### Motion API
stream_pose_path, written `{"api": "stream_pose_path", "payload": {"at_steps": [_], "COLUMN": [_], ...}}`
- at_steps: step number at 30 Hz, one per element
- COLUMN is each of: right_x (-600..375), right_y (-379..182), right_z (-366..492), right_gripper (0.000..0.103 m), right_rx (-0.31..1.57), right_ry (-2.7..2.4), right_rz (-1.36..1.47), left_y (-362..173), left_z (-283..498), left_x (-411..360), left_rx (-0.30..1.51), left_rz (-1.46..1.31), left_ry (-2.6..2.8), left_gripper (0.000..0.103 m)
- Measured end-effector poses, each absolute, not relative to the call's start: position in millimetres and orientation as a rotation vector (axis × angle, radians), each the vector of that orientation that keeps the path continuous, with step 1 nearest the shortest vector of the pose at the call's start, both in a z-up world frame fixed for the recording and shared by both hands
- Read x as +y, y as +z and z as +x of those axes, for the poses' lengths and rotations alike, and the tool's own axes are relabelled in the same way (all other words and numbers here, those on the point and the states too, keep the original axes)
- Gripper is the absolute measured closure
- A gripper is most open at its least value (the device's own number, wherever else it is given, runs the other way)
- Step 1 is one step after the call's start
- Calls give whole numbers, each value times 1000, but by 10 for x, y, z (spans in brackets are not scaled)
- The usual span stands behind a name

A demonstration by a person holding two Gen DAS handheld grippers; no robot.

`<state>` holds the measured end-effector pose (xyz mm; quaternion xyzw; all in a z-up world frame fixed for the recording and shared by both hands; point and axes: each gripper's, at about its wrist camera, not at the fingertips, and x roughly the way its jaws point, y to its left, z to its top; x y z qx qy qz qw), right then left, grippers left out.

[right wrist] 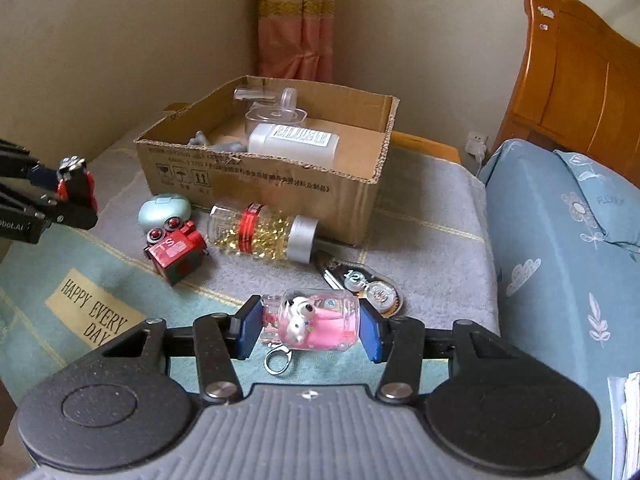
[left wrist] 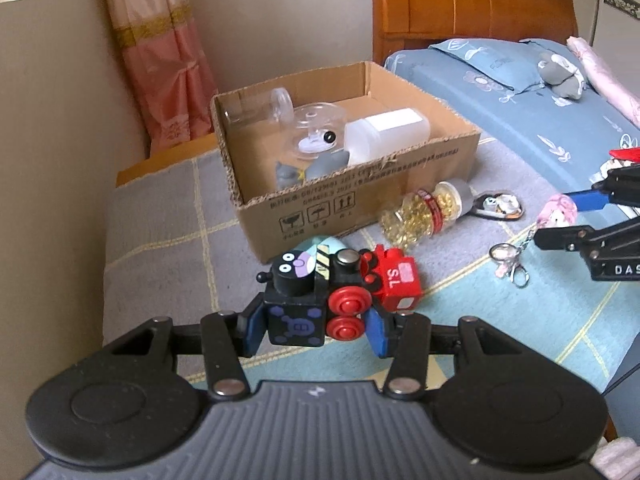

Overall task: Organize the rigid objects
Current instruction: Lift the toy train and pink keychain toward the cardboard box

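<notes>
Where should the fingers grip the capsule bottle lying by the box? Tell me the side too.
Grip the capsule bottle across its clear middle, coming from above. It lies on its side beside the cardboard box, so the round body offers opposite sides; the grey cap end sits close to the box.

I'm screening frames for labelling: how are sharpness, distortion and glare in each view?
Left wrist: held toy train fairly sharp, box print soft, walls bowed by the fisheye, corners vignetted. Right wrist: clear keychain shows faint reflections, bottle readable, headboard curved; soft daylight, weak shadows in both.
</notes>
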<state>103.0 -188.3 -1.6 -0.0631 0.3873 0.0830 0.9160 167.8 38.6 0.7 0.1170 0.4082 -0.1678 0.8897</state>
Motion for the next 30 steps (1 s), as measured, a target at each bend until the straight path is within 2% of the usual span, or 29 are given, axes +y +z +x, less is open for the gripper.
{"api": "stream_pose_path", "payload": {"at_steps": [19, 30], "right_x": [-1853, -1854], "right_y": [363, 755], "right_z": [1034, 1283], "right_gripper": [48, 48], "right_rx": [751, 671], "right_ry": [231, 249], "right_rz": [-159, -162], "left_y": [270, 467], "left_z": [1896, 2641], "left_x": [311, 244], "left_rx": [826, 791], "left_rz": [253, 221], "left_ry": [-381, -345], "left_gripper": [55, 54]}}
